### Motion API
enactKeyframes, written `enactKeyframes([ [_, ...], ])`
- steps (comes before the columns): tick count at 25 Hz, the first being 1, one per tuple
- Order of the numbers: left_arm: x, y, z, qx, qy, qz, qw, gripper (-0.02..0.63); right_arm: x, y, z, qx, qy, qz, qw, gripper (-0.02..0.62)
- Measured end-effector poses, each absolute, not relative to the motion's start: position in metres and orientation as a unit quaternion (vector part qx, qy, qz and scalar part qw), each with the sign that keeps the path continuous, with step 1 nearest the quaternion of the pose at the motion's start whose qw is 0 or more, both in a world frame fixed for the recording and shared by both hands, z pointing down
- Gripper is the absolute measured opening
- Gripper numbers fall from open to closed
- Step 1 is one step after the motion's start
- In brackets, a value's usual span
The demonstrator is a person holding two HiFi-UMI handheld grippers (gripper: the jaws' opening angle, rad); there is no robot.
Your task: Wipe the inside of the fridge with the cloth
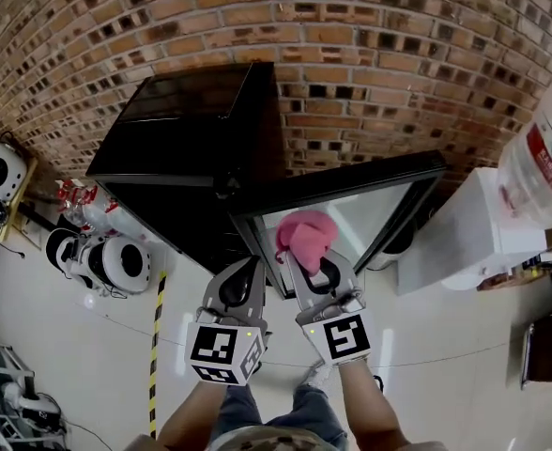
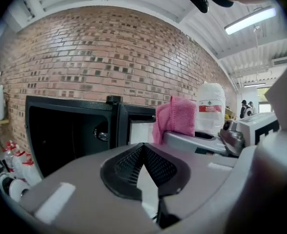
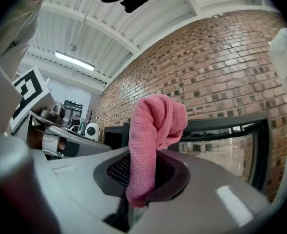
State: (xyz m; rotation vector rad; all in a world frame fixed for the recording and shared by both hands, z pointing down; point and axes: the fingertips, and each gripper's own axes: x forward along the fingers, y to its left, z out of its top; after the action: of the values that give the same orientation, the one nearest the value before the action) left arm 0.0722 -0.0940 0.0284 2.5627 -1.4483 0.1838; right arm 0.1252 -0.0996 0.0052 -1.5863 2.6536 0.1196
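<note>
Pink cloth (image 3: 152,130) clamped in the right gripper (image 1: 307,267), in front of the open fridge (image 1: 187,134).
It stands up from the jaws, outside the fridge, near the glass door (image 1: 351,188). The left gripper (image 2: 143,148) sits just beside, its 2 jaws together and empty.

The pale, glossy floor (image 1: 79,374) carries everything here. Ahead of both claws a black fridge (image 1: 187,148) stands on it, close against the brick wall (image 1: 370,54). Its open door (image 1: 356,216) is just beyond the right claw (image 1: 314,269). Well to the right of this claw stands a white water dispenser (image 1: 459,238). To the left of the left claw (image 1: 246,272) some round white devices (image 1: 116,263) rest on the floor. A yellow-black striped tape (image 1: 155,336) runs between them and this claw.
</note>
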Motion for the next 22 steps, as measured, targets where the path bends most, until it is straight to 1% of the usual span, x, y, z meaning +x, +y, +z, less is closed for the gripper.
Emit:
enactKeyframes([
  [8, 0.092, -0.097, 0.032, 0.831, -0.542, 0.074, 0.098, 0.015, 0.264, -0.133, 0.025, -0.559, 0.827, 0.054, 0.002, 0.051],
  [16, 0.118, -0.101, 0.044, 0.828, -0.545, 0.083, 0.099, 0.015, 0.350, -0.152, 0.045, -0.598, 0.799, 0.063, -0.033, 0.051],
  [19, 0.122, -0.099, 0.043, 0.834, -0.536, 0.084, 0.099, 0.015, 0.361, -0.154, 0.042, -0.611, 0.788, 0.070, -0.038, 0.051],
  [22, 0.101, -0.089, 0.038, 0.832, -0.541, 0.087, 0.085, 0.015, 0.334, -0.140, 0.035, -0.608, 0.790, 0.075, -0.032, 0.051],
])
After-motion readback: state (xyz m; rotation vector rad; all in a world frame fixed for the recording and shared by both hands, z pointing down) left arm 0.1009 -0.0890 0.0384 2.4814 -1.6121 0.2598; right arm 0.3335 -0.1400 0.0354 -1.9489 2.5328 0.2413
